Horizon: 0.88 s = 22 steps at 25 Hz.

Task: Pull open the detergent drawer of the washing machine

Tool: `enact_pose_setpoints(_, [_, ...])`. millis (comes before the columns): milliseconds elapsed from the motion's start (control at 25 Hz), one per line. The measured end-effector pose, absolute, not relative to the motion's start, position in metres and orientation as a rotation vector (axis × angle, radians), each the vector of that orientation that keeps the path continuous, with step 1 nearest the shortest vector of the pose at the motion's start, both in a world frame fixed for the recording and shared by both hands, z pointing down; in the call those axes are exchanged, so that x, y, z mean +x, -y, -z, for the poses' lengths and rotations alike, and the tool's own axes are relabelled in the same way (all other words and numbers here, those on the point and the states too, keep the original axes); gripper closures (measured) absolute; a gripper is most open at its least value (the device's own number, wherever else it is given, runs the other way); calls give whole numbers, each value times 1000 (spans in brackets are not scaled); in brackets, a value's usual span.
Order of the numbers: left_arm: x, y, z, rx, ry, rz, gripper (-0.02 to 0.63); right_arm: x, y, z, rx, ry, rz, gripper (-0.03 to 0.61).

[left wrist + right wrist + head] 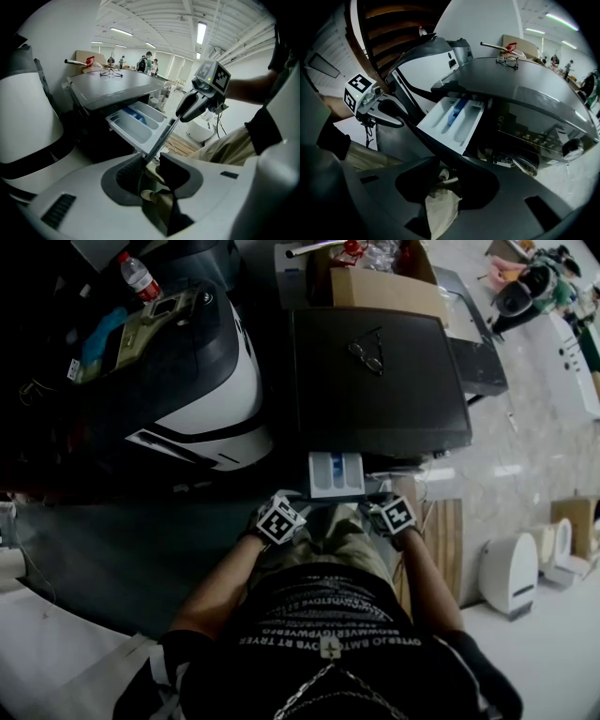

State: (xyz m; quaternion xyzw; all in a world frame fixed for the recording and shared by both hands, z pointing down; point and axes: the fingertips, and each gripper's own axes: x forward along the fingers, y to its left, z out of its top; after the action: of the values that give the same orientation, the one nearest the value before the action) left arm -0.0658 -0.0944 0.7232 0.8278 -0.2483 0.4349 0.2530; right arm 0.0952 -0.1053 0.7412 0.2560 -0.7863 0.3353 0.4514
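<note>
The dark washing machine (375, 381) stands in front of me with its white detergent drawer (336, 472) pulled out; the drawer shows several compartments and a blue insert (136, 124) (452, 119). My two grippers point at each other along the drawer's dark front panel. My left gripper (305, 508) (146, 164) is at the panel's left end, its jaws closed in on the panel's edge. My right gripper (372, 508) (452, 166) is at the right end, the panel running in between its jaws. Each gripper shows in the other's view (183, 115) (401, 123). My trousers show below both.
A pair of glasses (367, 354) lies on the machine's top, with a cardboard box (384, 287) behind it. A white-and-black appliance (202, 381) stands close on the left, a water bottle (139, 276) on it. A wooden pallet (448, 531) and white units (511, 573) are at the right.
</note>
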Motion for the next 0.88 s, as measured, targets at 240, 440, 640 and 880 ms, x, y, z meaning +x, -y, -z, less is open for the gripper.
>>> enact_pose_setpoints(240, [-62, 85, -725, 2253, 655, -1177, 497, 96, 97, -739, 620, 1936, -836, 460])
enact_pose_setpoints(440, [-61, 82, -728, 2254, 659, -1166, 497, 97, 96, -739, 641, 1936, -838, 460])
enact_pose_setpoints(640, [-68, 86, -717, 2249, 688, -1151, 497, 97, 95, -731, 685, 1939, -842, 460])
enact_pose_setpoints(880, [-75, 104, -681, 2345, 848, -989, 513, 109, 106, -691, 811, 1976, -740, 541])
